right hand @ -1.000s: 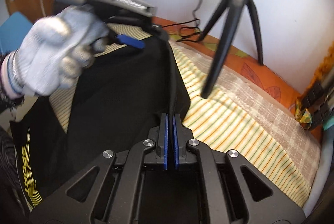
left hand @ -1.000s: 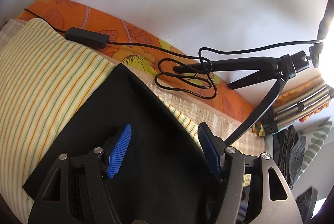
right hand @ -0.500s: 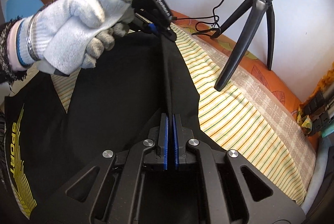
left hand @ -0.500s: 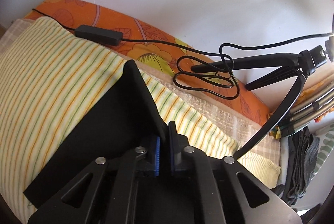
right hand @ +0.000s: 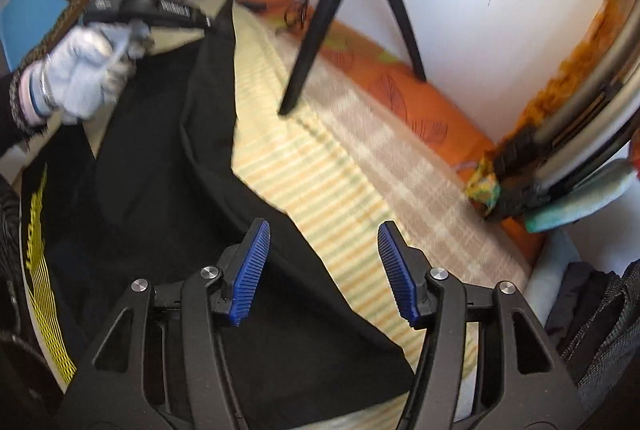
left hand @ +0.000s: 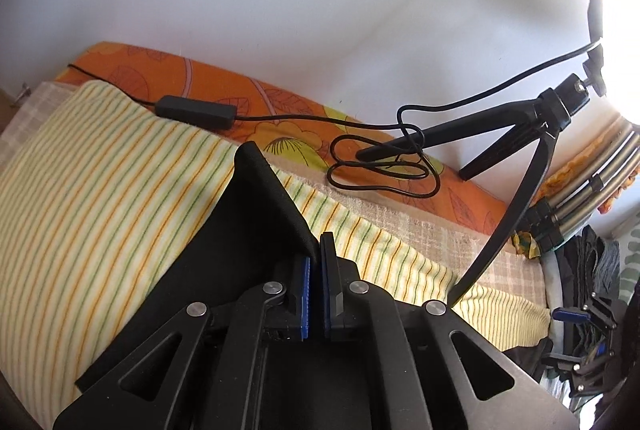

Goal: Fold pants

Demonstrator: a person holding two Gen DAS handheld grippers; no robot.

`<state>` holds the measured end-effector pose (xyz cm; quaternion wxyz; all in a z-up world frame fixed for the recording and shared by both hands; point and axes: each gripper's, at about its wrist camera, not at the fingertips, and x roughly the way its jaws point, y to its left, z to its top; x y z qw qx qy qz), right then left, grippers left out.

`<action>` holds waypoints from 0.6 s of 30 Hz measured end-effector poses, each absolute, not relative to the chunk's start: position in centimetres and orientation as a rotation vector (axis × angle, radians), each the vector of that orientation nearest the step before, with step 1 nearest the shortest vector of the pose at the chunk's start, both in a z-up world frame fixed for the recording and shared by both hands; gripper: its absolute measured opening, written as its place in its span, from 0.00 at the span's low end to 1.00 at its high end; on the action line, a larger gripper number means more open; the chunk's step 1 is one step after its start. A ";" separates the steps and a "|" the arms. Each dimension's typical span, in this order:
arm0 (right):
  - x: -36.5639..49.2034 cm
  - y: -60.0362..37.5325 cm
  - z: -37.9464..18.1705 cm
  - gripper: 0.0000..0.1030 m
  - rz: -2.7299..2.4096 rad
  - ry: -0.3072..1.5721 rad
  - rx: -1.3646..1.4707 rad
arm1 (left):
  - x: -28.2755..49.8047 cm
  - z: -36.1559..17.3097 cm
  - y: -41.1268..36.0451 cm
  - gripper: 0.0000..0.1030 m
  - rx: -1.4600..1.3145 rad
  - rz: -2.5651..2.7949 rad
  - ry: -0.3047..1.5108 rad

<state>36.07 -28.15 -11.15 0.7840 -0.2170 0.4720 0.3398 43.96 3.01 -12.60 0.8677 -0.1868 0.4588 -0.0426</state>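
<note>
The black pants (right hand: pixel 168 189) with a yellow print (right hand: pixel 40 270) lie on the striped bed cover (right hand: pixel 320 173). My left gripper (left hand: pixel 315 266) is shut on the far edge of the pants (left hand: pixel 256 213) and holds it raised off the cover. In the right wrist view that gripper (right hand: pixel 212 23) pinches the fabric corner, held by a white-gloved hand (right hand: pixel 88 69). My right gripper (right hand: pixel 324 250) is open and empty, just above the near edge of the pants.
A black tripod (right hand: pixel 344 9) stands on the bed near the wall; its legs (left hand: pixel 520 149), a coiled cable (left hand: pixel 384 169) and a power adapter (left hand: pixel 196 111) show in the left wrist view. Metal poles (right hand: pixel 580 117) and dark clothes (right hand: pixel 600 310) are at right.
My right gripper has opened and let go of the pants edge, and moved right. My left gripper, open one second ago, has shut on the fabric and holds it lifted.
</note>
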 end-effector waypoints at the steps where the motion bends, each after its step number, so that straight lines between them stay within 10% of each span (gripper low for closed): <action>1: 36.4 -28.2 -12.1 0.57 0.739 1.053 -0.495 | 43.8 -12.6 3.1 0.03 -0.389 -0.090 0.962; 18: 35.9 -28.9 -16.4 0.67 0.573 1.220 -0.614 | 43.2 -11.9 3.8 0.03 -0.379 -0.091 0.949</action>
